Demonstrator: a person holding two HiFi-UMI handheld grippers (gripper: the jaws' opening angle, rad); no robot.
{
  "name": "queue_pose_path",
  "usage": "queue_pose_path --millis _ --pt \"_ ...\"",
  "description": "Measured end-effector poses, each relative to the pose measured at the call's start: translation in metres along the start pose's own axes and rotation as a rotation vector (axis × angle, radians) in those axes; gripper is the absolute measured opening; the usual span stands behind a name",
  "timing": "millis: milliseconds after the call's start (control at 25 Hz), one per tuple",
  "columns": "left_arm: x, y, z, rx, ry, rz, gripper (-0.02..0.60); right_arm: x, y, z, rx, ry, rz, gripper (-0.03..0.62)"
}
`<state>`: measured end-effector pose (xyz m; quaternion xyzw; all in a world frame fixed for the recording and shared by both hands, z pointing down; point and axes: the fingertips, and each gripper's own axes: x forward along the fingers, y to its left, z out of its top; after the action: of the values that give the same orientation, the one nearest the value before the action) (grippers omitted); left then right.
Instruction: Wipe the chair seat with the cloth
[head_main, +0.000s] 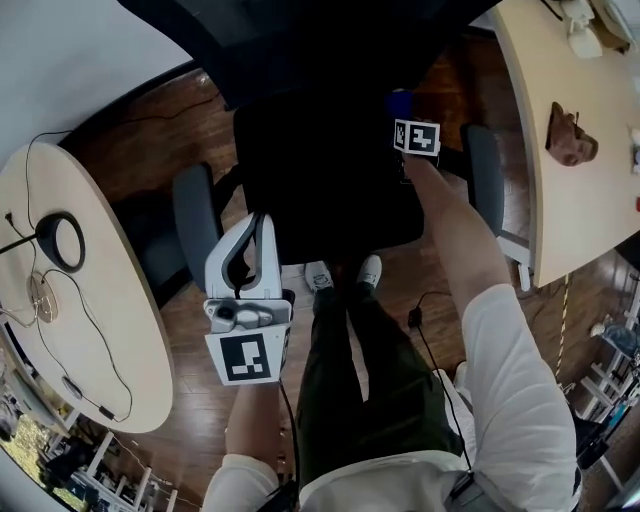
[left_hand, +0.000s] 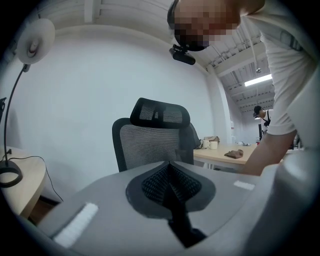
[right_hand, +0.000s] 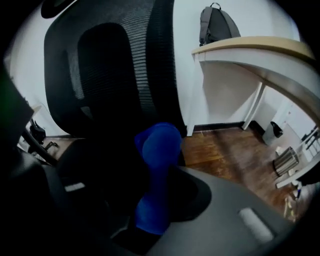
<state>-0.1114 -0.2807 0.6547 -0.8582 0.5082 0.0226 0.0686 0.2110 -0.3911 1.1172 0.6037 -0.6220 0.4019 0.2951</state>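
The soft blue cloth (right_hand: 159, 145), bunched into a limp roll, is pinched between the closed jaws of the right hand-held gripper (head_main: 408, 118), over the black padded chair seat (head_main: 320, 180) near its back right corner. It looks light and floppy and is likely to fold when dragged, so a mid-cloth hold that leaves fabric trailing seems best. The left hand-held gripper (left_hand: 169, 167) hangs off the seat's front left corner, its jaws together on nothing.

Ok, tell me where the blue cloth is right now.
The blue cloth is clamped in the right gripper, over the rear right of the black chair seat, beside the armrest at the head view's right.
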Motion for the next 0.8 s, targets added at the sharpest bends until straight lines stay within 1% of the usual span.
queue_pose_path --millis 80,160,200,240,320,360,400,440,520,640,720,800 --pt "-0.002 0.0 0.005 -0.009 0.007 0.007 0.087 -0.013 0.047 0.008 0.029 -0.057 0.104 0.112" --pt "-0.008 0.004 0.005 -0.066 0.035 0.049 0.087 -0.024 0.125 0.008 0.024 -0.114 0.264 0.112" --pt "-0.011 0.007 0.006 -0.092 0.046 0.071 0.087 -0.027 0.168 -0.002 0.002 -0.107 0.341 0.112" --pt "-0.012 0.009 0.008 -0.106 0.051 0.087 0.087 -0.028 0.211 -0.018 -0.028 -0.077 0.407 0.114" --pt "-0.015 0.011 0.012 -0.11 0.05 0.103 0.087 -0.028 0.288 -0.05 -0.083 -0.012 0.514 0.114" --pt "-0.017 0.012 0.013 -0.106 0.048 0.105 0.087 -0.027 0.319 -0.063 -0.1 0.016 0.546 0.114" --pt "-0.02 0.013 0.013 -0.102 0.049 0.106 0.087 -0.024 0.343 -0.073 -0.109 0.039 0.56 0.114" --pt "-0.024 0.014 0.011 -0.098 0.051 0.108 0.087 -0.019 0.358 -0.082 -0.111 0.057 0.556 0.114" --pt "-0.031 0.018 0.006 -0.087 0.054 0.109 0.087 -0.002 0.366 -0.095 -0.112 0.08 0.518 0.113" --pt "-0.04 0.023 0.001 -0.051 0.054 0.103 0.087 0.012 0.348 -0.098 -0.137 0.081 0.463 0.114" --pt "-0.046 0.028 -0.004 -0.072 0.068 0.122 0.087 0.014 0.319 -0.094 -0.151 0.068 0.416 0.114" --pt "-0.046 0.029 -0.003 -0.078 0.068 0.126 0.087 0.013 0.272 -0.089 -0.136 0.06 0.352 0.112"
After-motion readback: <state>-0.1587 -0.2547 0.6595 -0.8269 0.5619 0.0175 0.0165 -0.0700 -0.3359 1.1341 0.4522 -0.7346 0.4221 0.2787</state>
